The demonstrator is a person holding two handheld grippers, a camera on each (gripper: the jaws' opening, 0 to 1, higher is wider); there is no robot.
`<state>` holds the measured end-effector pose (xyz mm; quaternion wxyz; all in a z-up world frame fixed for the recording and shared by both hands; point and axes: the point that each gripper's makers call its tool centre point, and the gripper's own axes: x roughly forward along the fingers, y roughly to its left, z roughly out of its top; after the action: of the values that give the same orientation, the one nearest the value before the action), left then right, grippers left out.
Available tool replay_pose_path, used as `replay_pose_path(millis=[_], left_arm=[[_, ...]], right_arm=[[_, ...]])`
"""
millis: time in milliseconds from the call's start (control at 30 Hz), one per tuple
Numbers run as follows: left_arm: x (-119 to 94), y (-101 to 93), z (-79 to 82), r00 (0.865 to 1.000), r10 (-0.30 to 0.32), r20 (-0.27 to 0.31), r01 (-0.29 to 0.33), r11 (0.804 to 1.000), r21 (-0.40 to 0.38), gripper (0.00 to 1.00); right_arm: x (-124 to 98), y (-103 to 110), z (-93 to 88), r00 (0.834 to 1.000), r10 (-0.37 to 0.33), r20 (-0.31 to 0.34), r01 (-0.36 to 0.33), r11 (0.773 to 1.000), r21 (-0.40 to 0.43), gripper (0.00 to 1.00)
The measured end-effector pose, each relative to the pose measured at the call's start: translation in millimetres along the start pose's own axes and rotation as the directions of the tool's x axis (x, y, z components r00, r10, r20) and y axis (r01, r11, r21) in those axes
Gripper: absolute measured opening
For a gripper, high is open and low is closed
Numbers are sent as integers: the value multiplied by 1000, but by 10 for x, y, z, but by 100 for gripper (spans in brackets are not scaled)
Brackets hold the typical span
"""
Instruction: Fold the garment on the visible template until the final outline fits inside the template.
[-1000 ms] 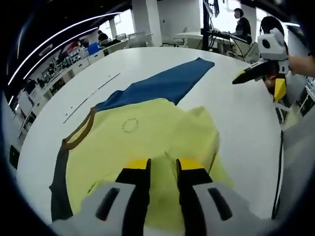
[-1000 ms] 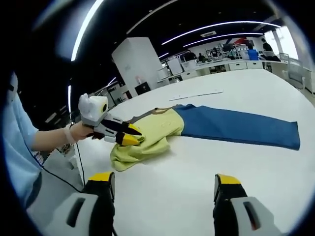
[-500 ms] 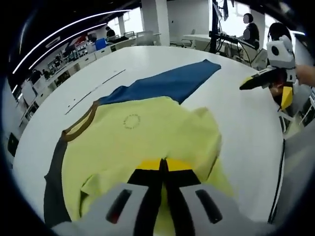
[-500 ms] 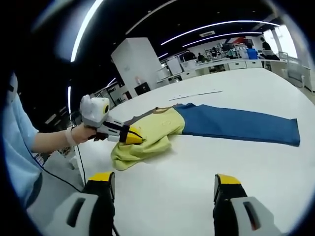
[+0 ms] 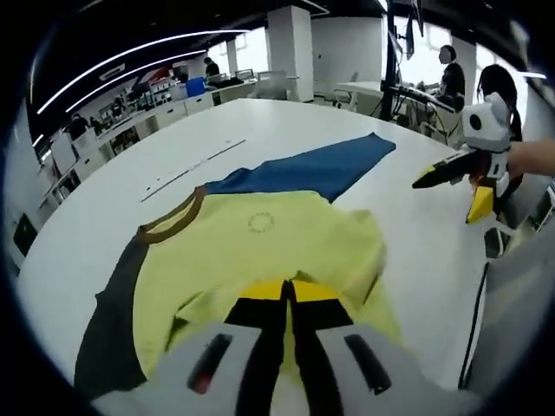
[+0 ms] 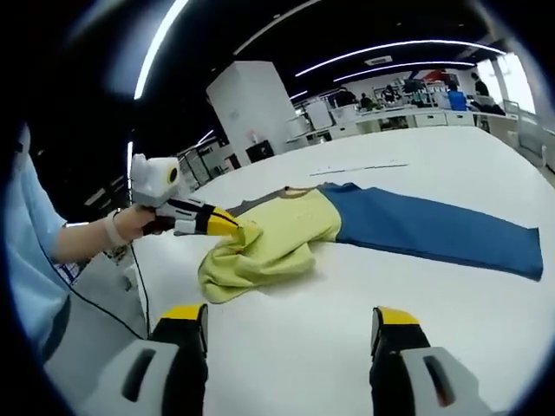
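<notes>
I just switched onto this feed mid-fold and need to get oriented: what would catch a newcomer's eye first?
The yellow shirt lies bunched on the white table, one end pinched in the shut left gripper. Beside it a long blue cloth stretches flat across the table, its near end touching the shirt. The right gripper hangs open over bare table, holding nothing.

Hidden or unclear, as I see it:
- yellow T-shirt (image 5: pixel 260 251): near hem covered by my left gripper (image 5: pixel 287 291); its closed tips bury the pinched fold.
- blue template (image 6: pixel 434 230): end nearest the shirt lies under it.
- Shirt chest logo (image 5: pixel 259 223): too small to read.
</notes>
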<state>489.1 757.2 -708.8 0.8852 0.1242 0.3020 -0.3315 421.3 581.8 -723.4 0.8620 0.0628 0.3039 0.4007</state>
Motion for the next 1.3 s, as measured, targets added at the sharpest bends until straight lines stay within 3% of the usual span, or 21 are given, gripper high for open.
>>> replay_pose_path(millis=[167, 300, 433, 500, 733, 1033, 1100, 1200, 1233, 1300], left_arm=[[-276, 131, -72, 999, 42, 24, -41, 997, -64, 0], [-486, 244, -201, 996, 84, 44, -76, 986, -146, 0], [-638, 329, -337, 993, 116, 32, -110, 983, -150, 0], [-722, 373, -390, 991, 129, 35, -120, 973, -199, 0], [-963, 475, -609, 982, 189, 26, -177, 952, -251, 0], [-1172, 460, -771, 973, 226, 42, -198, 917, -345, 0], [-1173, 463, -786, 974, 220, 46, -188, 910, -370, 0], [-1173, 477, -796, 972, 229, 44, -198, 911, -363, 0], [-1179, 479, -797, 973, 228, 44, -197, 909, -367, 0], [-1210, 495, -780, 970, 236, 52, -202, 908, -368, 0]], right_arm=[[240, 94, 33, 999, 30, -25, -31, 999, -12, 61], [371, 169, 24, 998, 49, -42, -50, 998, -24, 59], [465, 231, -20, 996, 62, -71, -65, 997, -34, 52], [507, 235, -40, 995, 60, -80, -62, 998, -33, 50], [708, 186, -93, 994, 50, -97, -50, 999, 2, 40], [825, 200, 69, 999, 39, -22, -35, 984, 174, 25], [855, 106, 78, 1000, -14, -11, 16, 966, 258, 19], [892, 57, 62, 1000, -27, -9, 29, 939, 342, 0], [895, 50, 58, 999, -40, -19, 44, 927, 373, 0], [888, 140, 177, 1000, -11, 21, 2, 915, 403, 0]])
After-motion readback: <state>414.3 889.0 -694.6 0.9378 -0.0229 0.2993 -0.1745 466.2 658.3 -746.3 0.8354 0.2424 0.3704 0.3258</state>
